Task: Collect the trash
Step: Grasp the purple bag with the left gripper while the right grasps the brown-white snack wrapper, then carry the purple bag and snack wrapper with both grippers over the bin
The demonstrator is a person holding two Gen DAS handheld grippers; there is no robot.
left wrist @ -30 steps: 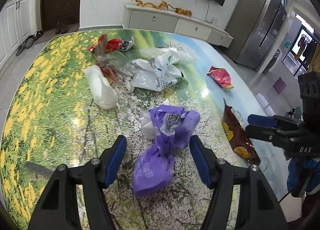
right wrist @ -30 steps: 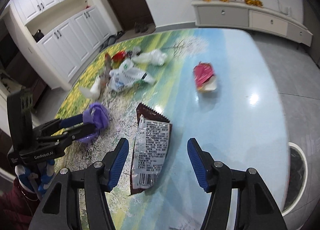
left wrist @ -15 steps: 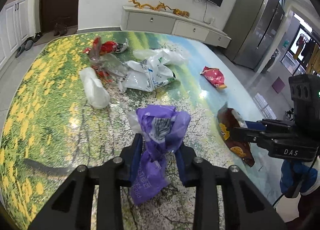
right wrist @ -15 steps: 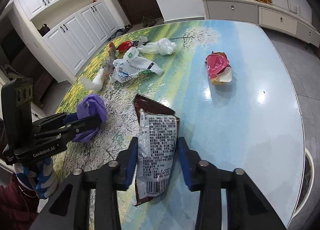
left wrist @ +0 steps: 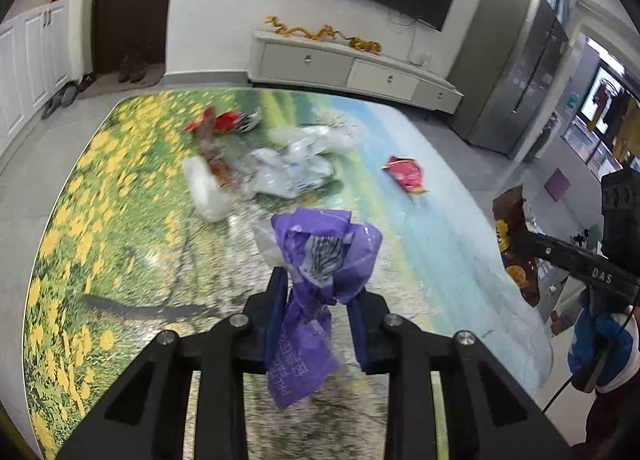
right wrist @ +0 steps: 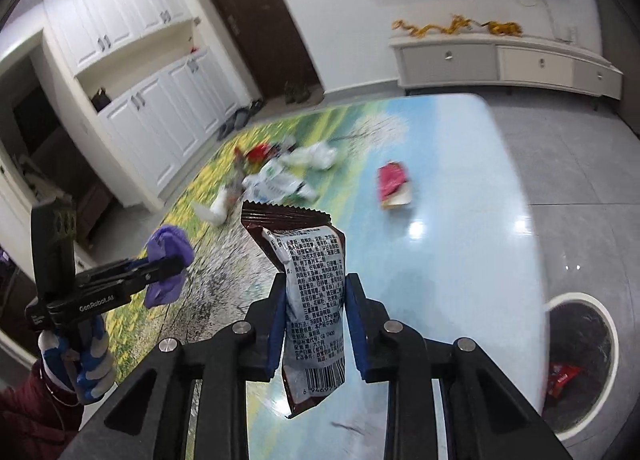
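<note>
1. Left gripper (left wrist: 318, 300) clamped on purple bag (left wrist: 320, 256), fingers pinching its crumpled middle; top bulging past the fingertips, tail hanging below them, clear of the table (left wrist: 440, 244).
2. Right gripper (right wrist: 316, 304) closed on brown packet (right wrist: 308, 284), printed back to the camera; serrated top above the fingertips, barcode end dangling beneath, off the table.
3. Both loads held up over the near part of the table, purple bag toward the left edge, brown packet toward the right edge.
4. On the far half: white bags (left wrist: 288, 176) with red scraps (left wrist: 220, 124) close behind, toward the far left corner; red packet (right wrist: 394, 186) alone, well apart, nearer the right edge.
5. Bin (right wrist: 580, 364) on the floor just beside the table's near right edge, red wrapper (right wrist: 562, 378) inside.
</note>
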